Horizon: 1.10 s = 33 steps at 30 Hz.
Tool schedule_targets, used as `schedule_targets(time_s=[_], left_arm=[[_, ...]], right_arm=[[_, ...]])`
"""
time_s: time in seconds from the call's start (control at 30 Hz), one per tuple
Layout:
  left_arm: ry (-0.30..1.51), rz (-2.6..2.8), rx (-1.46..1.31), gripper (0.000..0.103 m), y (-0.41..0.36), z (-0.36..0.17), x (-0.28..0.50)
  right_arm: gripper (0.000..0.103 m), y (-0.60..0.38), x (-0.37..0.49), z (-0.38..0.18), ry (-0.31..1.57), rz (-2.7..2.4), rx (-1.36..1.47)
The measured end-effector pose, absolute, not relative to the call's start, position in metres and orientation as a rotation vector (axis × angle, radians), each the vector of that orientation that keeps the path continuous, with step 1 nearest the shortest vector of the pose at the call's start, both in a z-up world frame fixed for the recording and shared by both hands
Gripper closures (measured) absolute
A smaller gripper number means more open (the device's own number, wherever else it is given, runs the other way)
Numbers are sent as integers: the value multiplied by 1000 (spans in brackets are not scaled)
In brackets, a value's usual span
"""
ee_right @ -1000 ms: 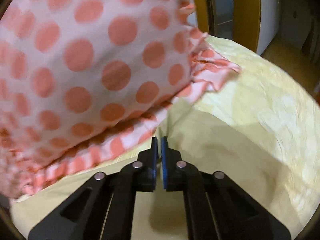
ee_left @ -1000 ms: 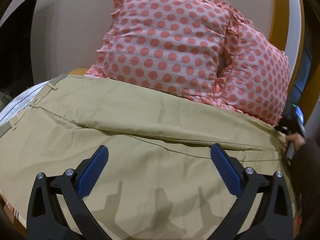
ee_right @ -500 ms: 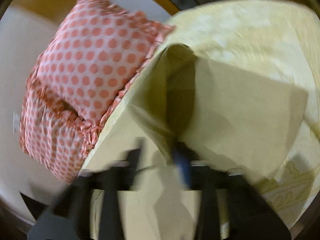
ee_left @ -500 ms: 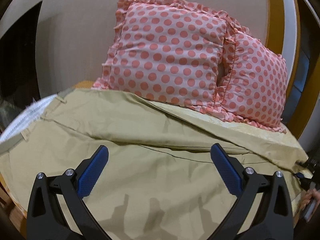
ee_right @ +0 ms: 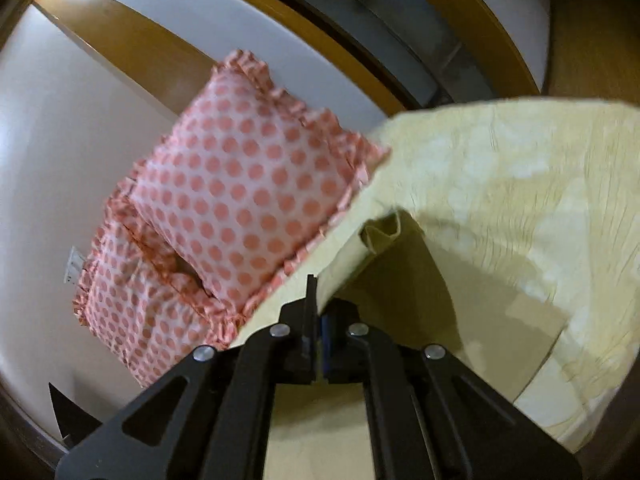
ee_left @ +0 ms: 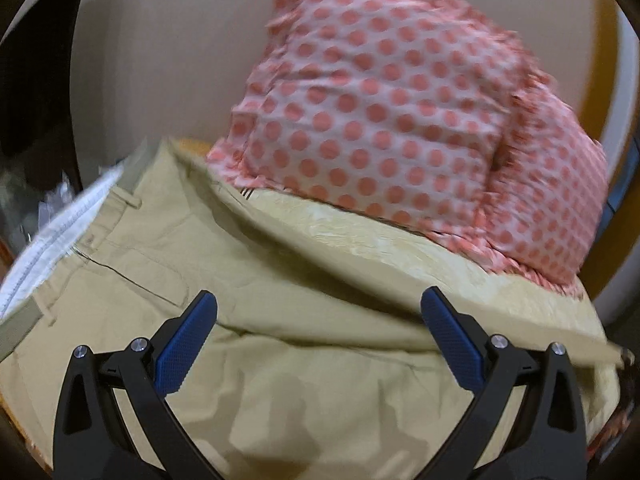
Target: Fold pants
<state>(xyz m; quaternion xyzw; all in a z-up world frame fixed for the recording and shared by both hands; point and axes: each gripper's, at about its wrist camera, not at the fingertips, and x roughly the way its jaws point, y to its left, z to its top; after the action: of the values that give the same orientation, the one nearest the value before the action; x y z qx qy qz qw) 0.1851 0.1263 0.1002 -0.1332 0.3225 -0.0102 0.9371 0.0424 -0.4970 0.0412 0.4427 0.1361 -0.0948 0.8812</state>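
Note:
Khaki pants (ee_left: 248,280) lie spread on the bed, waistband with white lining at the left, one leg folded over the other. My left gripper (ee_left: 318,338) is open and empty, hovering over the pants near the crotch area. My right gripper (ee_right: 318,320) is shut on the pants leg hem (ee_right: 384,236) and holds it lifted above the bed, the fabric hanging in a fold in front of the fingers.
Two pink polka-dot pillows (ee_left: 380,108) lean against the wall at the head of the bed; they also show in the right wrist view (ee_right: 240,200). A pale yellow bedspread (ee_right: 520,200) covers the bed. A wooden door frame (ee_right: 280,12) stands beyond.
My right gripper has lifted the leg hem up and away from the pillows. The far pants leg has come off the pillow side, baring yellow bedspread. My left gripper stays open.

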Motion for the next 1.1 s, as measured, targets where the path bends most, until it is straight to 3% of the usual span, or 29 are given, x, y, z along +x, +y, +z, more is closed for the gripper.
schedule_targets(time_s=[0.3, 0.37, 0.4, 0.5, 0.53, 0.8, 0.93, 1.1], left_arm=[[812, 154, -247, 4, 137, 74, 292], [855, 206, -246, 9, 143, 65, 315], [880, 229, -248, 18, 147, 60, 324], [958, 236, -351, 84, 169, 43, 341], [948, 212, -437, 89, 183, 42, 332], [665, 80, -459, 91, 203, 108, 148], [733, 132, -417, 91, 198, 77, 66], [797, 170, -412, 91, 192, 43, 33]], right_arm=[[102, -506, 44, 37, 290, -186, 946], [102, -506, 45, 34, 299, -190, 948], [102, -506, 46, 32, 305, -191, 949], [102, -507, 48, 28, 315, -187, 950], [102, -507, 48, 28, 317, -185, 949], [102, -520, 33, 31, 305, -206, 921], [102, -527, 26, 11, 377, -250, 938], [102, -533, 19, -11, 423, -296, 983]])
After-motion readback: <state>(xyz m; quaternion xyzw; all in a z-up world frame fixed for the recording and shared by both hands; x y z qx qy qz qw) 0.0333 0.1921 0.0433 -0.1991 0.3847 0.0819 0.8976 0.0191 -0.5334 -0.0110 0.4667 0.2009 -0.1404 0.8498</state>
